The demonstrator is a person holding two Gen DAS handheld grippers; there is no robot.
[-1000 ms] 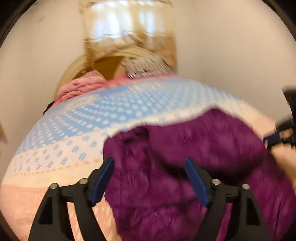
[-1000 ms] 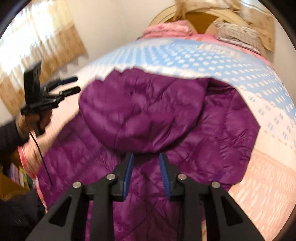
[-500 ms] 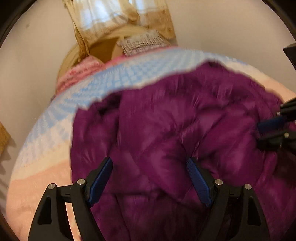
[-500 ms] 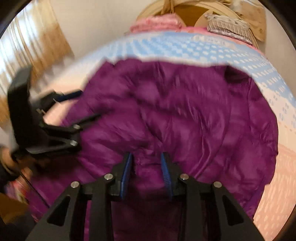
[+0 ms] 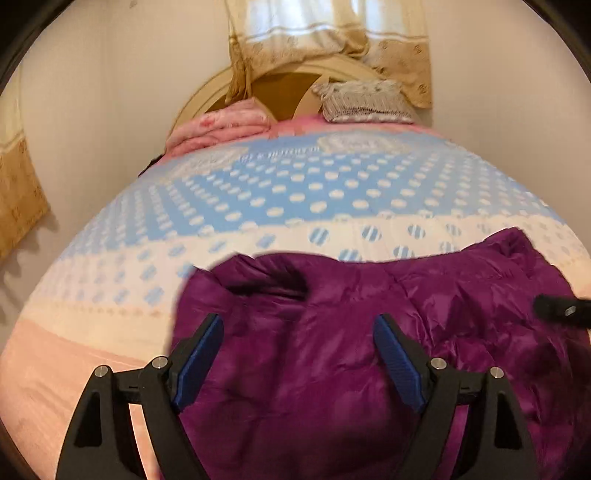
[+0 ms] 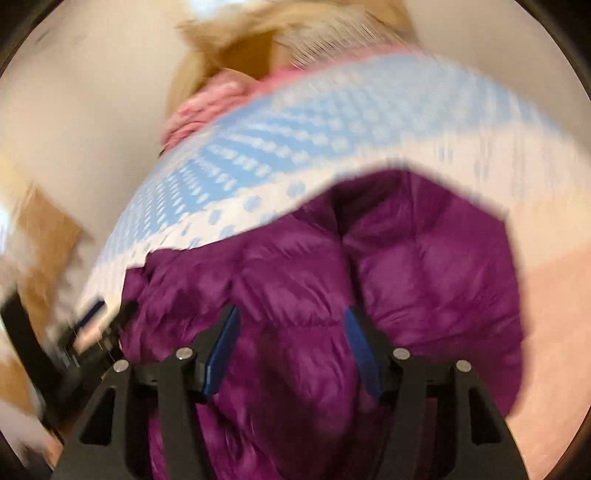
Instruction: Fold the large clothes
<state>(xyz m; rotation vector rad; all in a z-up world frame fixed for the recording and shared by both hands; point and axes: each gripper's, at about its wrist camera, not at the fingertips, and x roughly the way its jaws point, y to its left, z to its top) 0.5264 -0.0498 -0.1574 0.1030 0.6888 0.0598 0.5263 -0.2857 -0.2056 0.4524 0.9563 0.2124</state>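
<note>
A purple puffer jacket [image 5: 332, 369] lies crumpled on the bed's near end. My left gripper [image 5: 298, 319] hangs over the jacket's left part, jaws wide open, nothing pressed between the blue pads [image 5: 199, 354]. The right gripper's black tip [image 5: 561, 314] shows at the right edge above the jacket. In the blurred right wrist view, my right gripper [image 6: 291, 312] hovers over the jacket [image 6: 406, 277] with its jaws opening; fabric shows behind the gap, but the pads do not press on it. The left gripper [image 6: 92, 332] appears at that view's lower left.
The bedspread [image 5: 295, 192] is blue with white dots, then cream and pink toward me. A folded pink blanket [image 5: 221, 125] and a grey pillow [image 5: 365, 103] sit by the round headboard [image 5: 207, 96]. Curtains [image 5: 325, 33] hang behind it, walls on both sides.
The right jaws have spread apart and that view has rolled and blurred. The left gripper has shifted toward the jacket's left edge, so more bedspread shows above the jacket. Its jaws stay wide.
</note>
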